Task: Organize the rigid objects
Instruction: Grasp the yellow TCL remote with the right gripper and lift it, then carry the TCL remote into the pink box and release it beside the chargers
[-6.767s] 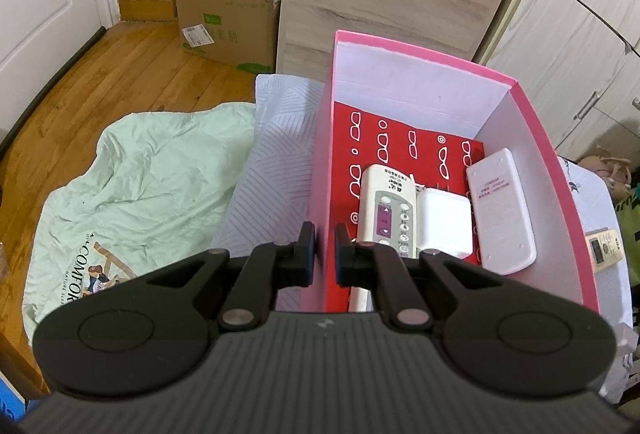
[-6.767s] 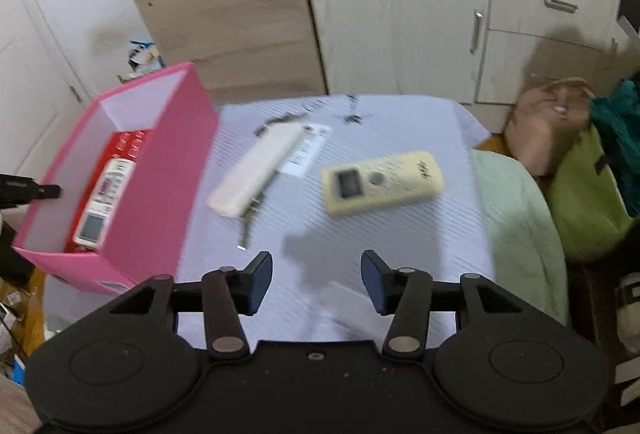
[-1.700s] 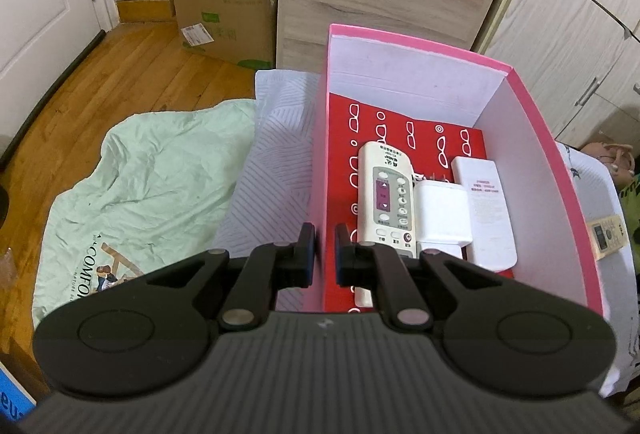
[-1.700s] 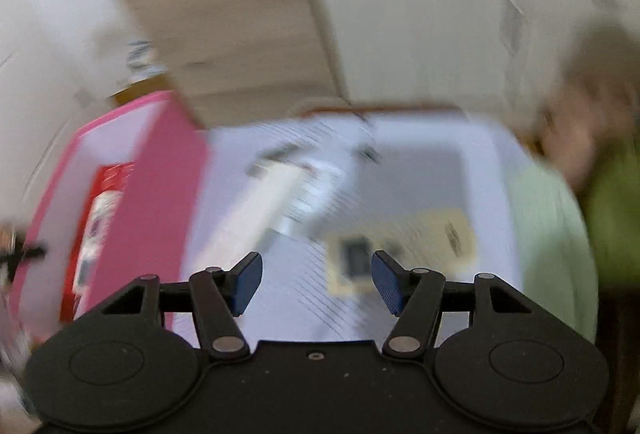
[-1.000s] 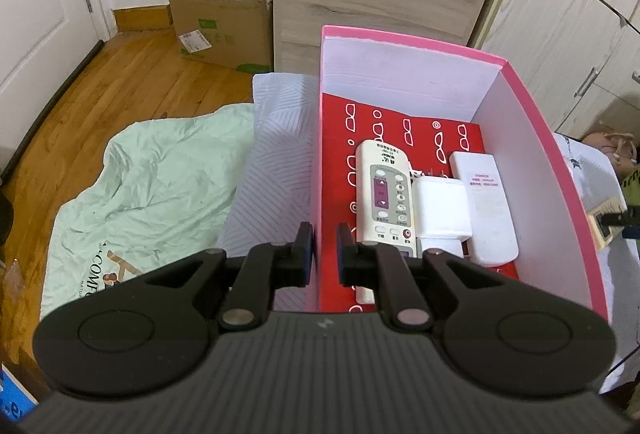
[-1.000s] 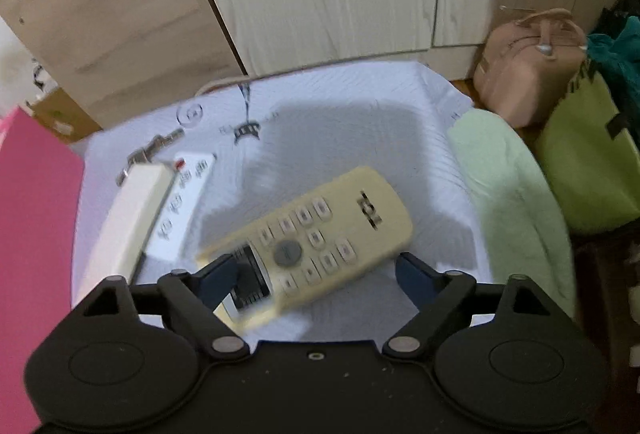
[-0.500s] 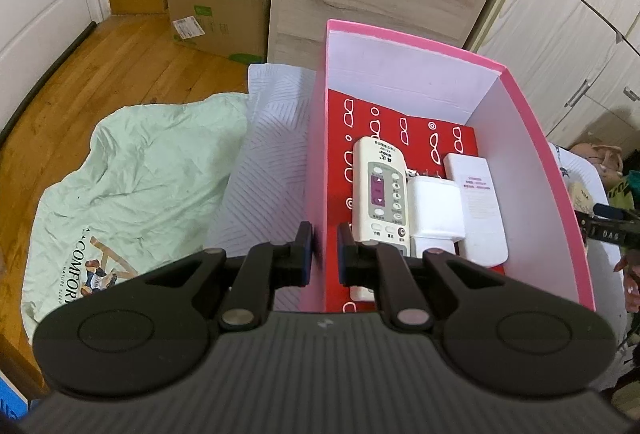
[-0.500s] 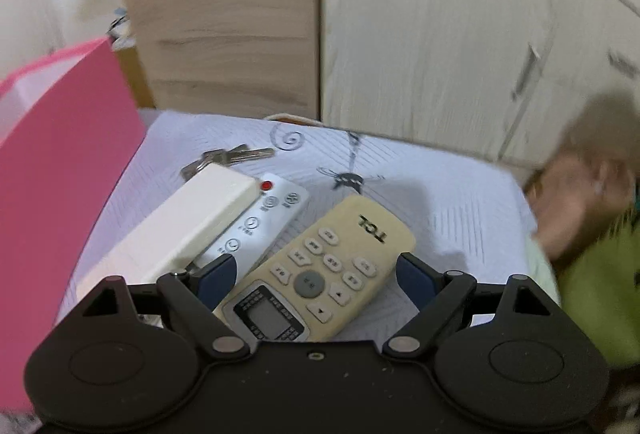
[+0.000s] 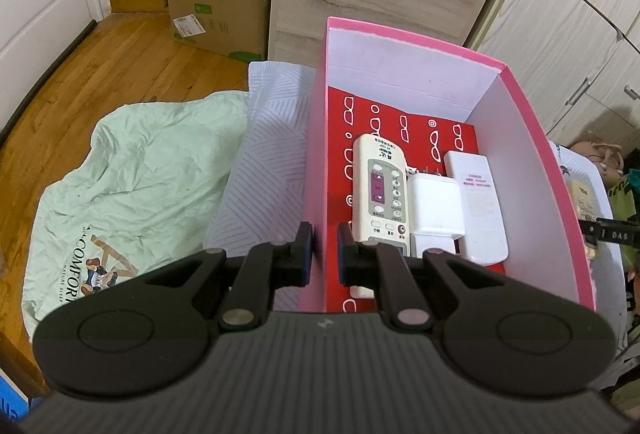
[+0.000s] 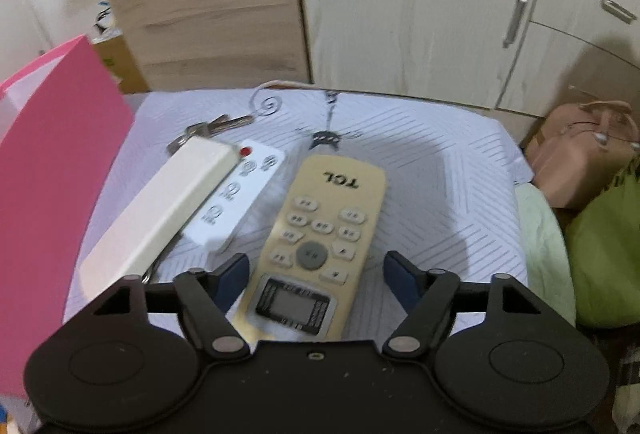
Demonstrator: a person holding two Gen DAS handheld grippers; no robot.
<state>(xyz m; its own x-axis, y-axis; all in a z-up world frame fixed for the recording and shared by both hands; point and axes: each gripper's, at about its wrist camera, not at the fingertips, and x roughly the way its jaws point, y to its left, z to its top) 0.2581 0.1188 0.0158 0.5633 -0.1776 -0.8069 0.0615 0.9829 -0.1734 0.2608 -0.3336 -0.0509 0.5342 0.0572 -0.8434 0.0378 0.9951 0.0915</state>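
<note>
Left gripper (image 9: 322,252), angled down at lower centre, is pinching the pink box's (image 9: 316,161) left wall. Right gripper (image 10: 316,274) is tilting down w/ jaws spread but closing around the yellowed TCL remote (image 10: 320,234), not yet touching.

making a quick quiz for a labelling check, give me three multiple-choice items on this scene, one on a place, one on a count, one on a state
1. Where is the yellowed TCL remote?
A. in the pink box
B. on the striped cloth
C. on the floor

2. How many items lie in the pink box?
A. one
B. three
C. five

3. What is the left gripper doing?
A. hanging open
B. clamping the box wall
C. holding keys

Answers: 1 B, it lies on the cloth between the right gripper fingers. 2 B, two remotes and a white adapter. 3 B, its pads pinch the wall.
</note>
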